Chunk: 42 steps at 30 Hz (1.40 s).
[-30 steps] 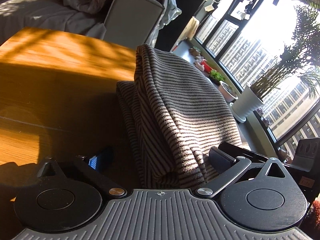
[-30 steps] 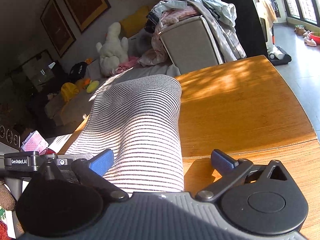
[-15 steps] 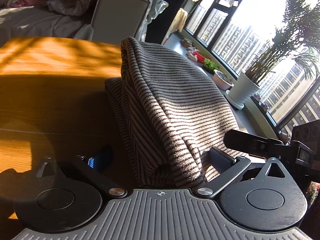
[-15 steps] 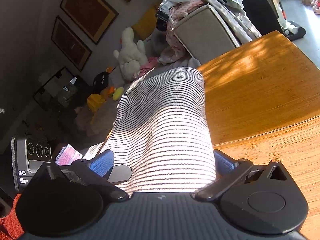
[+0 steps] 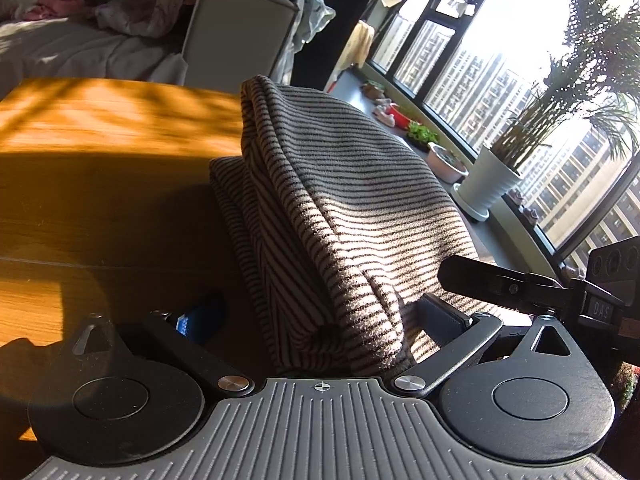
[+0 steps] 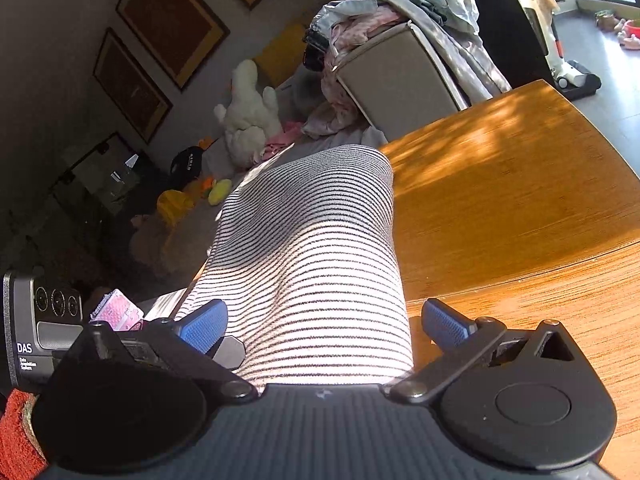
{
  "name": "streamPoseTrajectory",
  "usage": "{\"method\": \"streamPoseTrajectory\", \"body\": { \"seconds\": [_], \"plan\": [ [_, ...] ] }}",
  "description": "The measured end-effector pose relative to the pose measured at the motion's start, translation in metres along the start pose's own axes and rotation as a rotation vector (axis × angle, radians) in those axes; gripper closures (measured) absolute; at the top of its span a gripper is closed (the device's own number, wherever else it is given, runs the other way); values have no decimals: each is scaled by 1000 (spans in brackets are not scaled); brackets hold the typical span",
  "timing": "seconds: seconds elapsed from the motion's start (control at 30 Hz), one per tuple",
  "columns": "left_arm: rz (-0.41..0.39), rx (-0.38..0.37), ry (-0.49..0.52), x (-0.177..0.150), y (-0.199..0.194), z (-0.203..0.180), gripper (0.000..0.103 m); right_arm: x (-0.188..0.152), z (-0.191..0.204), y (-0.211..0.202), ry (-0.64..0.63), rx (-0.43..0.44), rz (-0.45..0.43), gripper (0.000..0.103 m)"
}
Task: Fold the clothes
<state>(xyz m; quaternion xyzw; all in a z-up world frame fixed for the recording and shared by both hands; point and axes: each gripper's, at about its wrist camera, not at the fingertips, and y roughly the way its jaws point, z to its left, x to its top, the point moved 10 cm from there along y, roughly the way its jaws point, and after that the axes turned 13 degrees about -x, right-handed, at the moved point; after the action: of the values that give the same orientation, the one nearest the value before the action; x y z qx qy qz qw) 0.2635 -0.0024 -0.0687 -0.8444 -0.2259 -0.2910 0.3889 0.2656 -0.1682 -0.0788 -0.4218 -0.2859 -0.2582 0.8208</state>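
A folded grey-and-black striped garment (image 5: 340, 200) lies on the wooden table (image 5: 100, 152) and drapes up over both grippers. My left gripper (image 5: 316, 316) has its jaws wide apart with the cloth bunched between them. My right gripper (image 6: 324, 326) also has its jaws wide apart, the striped garment (image 6: 316, 264) running between the blue fingertips (image 6: 204, 326) and back over the gripper body. The right gripper's finger shows in the left wrist view (image 5: 500, 284), close beside the left one. Whether either holds the cloth elsewhere is hidden.
A grey chair piled with clothes (image 6: 400, 64) stands beyond the table's far edge. A white potted plant (image 5: 488, 188) and windows are to the right. A bed with a plush toy (image 6: 248, 112) lies behind. The table's right edge (image 6: 592, 128) drops to the floor.
The two grippers have come closer together; the right gripper's finger now shows in the left wrist view. Both have risen and tilted slightly, with the garment still draped over them.
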Motion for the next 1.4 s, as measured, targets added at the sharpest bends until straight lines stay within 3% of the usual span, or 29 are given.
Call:
{"method": "streamPoseTrajectory", "body": {
  "seconds": [0.53, 0.77, 0.93, 1.0, 1.03, 1.4],
  "plan": [
    [-7, -2, 25, -3, 0, -5, 0, 0, 1, 0, 5, 2, -4, 0],
    [-16, -27, -79, 7, -6, 2, 0, 16, -6, 0, -47, -79, -40, 0],
    [-3, -23, -90, 14, 0, 11, 4, 20, -2, 21, -112, -84, 49, 0],
    [-5, -30, -79, 16, 0, 13, 17, 18, 9, 28, -167, -69, 71, 10],
    [-3, -34, -76, 17, 0, 14, 21, 18, 14, 30, -171, -53, 78, 24],
    [-83, 39, -89, 56, -25, 79, 28, 45, 73, 102, -241, 9, 77, 30]
  ]
}}
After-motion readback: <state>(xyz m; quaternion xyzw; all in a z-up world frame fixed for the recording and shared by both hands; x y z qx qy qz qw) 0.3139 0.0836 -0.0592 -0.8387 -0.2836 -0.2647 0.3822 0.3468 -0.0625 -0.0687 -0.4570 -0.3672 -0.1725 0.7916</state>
